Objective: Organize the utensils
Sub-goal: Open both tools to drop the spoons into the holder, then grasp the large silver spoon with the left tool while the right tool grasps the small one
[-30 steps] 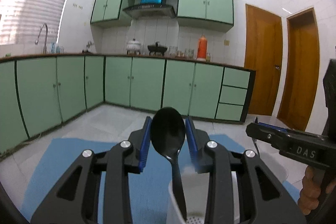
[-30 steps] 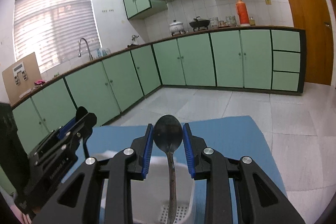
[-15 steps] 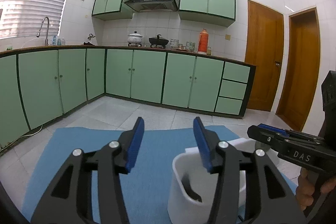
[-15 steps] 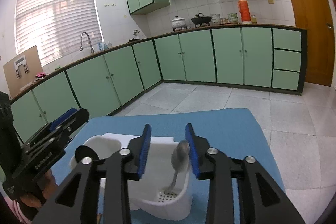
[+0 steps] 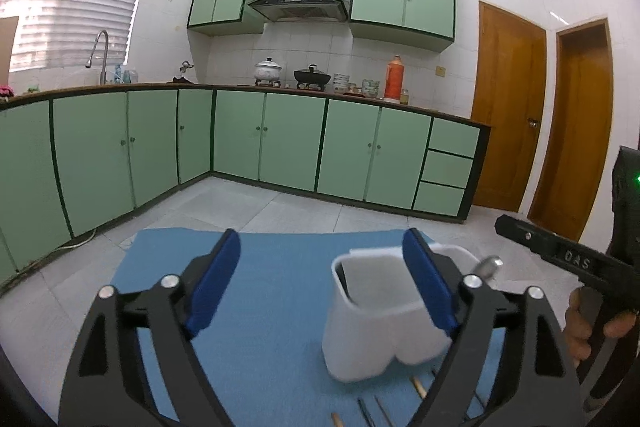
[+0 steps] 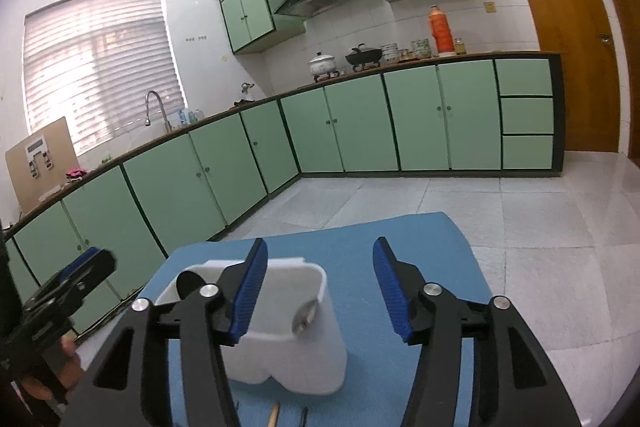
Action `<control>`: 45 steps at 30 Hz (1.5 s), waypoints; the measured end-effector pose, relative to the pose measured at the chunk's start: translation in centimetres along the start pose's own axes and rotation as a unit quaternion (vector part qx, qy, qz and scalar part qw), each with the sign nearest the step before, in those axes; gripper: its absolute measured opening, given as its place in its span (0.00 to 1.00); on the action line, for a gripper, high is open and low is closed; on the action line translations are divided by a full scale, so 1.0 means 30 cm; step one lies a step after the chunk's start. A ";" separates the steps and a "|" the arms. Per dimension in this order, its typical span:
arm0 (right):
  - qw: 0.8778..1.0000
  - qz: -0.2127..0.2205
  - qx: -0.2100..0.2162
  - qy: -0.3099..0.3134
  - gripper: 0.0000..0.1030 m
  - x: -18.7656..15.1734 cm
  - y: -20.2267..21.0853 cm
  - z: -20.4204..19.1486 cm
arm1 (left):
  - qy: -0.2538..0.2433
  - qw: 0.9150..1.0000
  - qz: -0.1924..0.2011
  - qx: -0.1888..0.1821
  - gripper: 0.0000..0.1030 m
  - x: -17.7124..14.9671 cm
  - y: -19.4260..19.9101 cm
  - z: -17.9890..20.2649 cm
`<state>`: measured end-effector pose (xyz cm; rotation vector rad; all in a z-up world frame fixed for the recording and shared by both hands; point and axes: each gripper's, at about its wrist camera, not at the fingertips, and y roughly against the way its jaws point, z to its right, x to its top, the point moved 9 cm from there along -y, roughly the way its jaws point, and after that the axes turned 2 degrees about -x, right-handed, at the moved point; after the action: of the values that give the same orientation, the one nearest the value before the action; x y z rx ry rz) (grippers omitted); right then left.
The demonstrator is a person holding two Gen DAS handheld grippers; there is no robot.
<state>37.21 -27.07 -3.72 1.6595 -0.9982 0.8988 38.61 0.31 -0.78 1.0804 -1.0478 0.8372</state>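
The left gripper (image 5: 320, 287) has its blue-padded jaws spread wide and opening, with nothing between them; the right gripper (image 6: 318, 287) likewise stands empty, its jaws parting. Both hover just behind the white plastic two-compartment utensil holder (image 6: 296, 355), which stands on the blue mat (image 5: 260, 267) over the bench. A black spoon (image 6: 188, 283) rests in the left compartment and a metal spoon (image 6: 304, 315) leans in the right one — both already stowed. The remaining loose utensils (image 5: 376, 411), thin sticks and rods, lie on the mat on the near side of the holder, below the jaws, their long axes running roughly fore-and-aft; judging by that, either hand is about equally near, and must dip down and back to reach them.
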 end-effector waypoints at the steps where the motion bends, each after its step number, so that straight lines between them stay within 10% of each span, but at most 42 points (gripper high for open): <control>1: 1.000 0.001 -0.003 0.000 0.58 -0.008 0.019 0.008 | -0.002 1.000 -0.003 0.003 0.84 -0.008 0.022 0.005; 21: 0.991 -0.090 -0.097 0.004 0.94 -0.332 0.212 0.150 | 0.016 0.975 -0.210 0.069 0.90 -0.470 0.149 -0.056; 45: 0.985 -0.136 -0.101 0.022 0.94 -0.443 0.190 0.176 | 0.054 0.958 -0.275 0.061 0.69 -0.572 0.072 -0.073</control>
<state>27.34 -30.58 -15.01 1.5497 -0.7821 0.6288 31.98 2.31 -16.79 1.3302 -0.5607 0.5038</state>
